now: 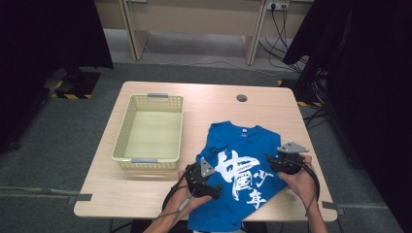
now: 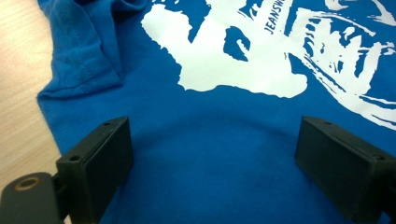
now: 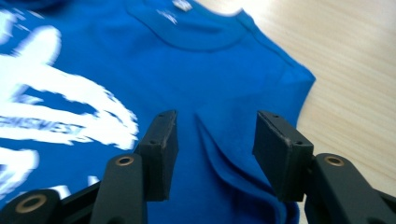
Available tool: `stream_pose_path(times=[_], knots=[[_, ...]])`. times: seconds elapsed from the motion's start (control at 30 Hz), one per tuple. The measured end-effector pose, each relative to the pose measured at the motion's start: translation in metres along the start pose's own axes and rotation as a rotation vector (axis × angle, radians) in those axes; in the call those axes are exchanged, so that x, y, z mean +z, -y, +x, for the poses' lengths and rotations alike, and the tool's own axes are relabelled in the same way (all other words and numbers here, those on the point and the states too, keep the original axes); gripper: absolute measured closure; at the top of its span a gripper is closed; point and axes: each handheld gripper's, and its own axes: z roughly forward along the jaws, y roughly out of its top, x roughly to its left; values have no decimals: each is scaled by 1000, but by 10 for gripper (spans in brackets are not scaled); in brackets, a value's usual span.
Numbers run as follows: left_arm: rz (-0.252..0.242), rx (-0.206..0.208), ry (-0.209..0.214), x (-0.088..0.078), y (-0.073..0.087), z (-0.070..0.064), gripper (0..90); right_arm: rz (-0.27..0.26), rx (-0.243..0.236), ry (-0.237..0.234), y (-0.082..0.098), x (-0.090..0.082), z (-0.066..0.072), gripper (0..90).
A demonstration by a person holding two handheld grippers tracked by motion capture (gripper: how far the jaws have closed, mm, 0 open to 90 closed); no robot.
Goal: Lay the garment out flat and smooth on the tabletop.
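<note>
A blue T-shirt point(image 1: 241, 145) with a large white print lies front up on the right half of the wooden table point(image 1: 204, 99), its hem hanging over the near edge. My left gripper point(image 1: 213, 187) rests low over the shirt's left side, jaws wide open with plain blue cloth point(image 2: 210, 126) between them and a folded sleeve point(image 2: 79, 56) beyond. My right gripper point(image 1: 272, 164) is at the shirt's right edge below the collar point(image 3: 196, 28), open. A raised crease of cloth point(image 3: 219, 154) runs between its pads, which do not press it.
An empty pale yellow plastic basket point(image 1: 122, 131) stands on the table's left half. A round cable hole point(image 1: 241, 98) sits near the far edge. Dark curtains hang at both sides, and desk legs and cables stand behind.
</note>
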Motion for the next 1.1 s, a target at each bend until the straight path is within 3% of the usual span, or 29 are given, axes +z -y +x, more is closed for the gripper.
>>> stream_pose_path(times=[0.17,0.23,0.3,0.37,0.53,0.73,0.87,1.0,1.1], knots=[[-1,0,0,0,0,0,103,52,-6,25,5,10,-7,528],[-1,0,0,0,0,0,102,54,7,2,8,14,-12,635],[-1,0,0,0,0,0,102,62,-2,17,8,13,-14,690],[-1,0,0,0,0,0,103,57,11,4,9,14,-18,750],[-1,0,0,0,0,0,102,30,38,47,12,7,-34,820],[-1,0,0,0,0,0,102,7,115,97,22,-5,-62,807],[0,0,-1,0,0,0,102,0,168,124,30,-11,-77,737],[1,0,0,0,0,0,102,-31,195,128,29,-21,-80,643],[1,0,-1,0,0,0,102,-35,183,111,25,-25,-74,593]])
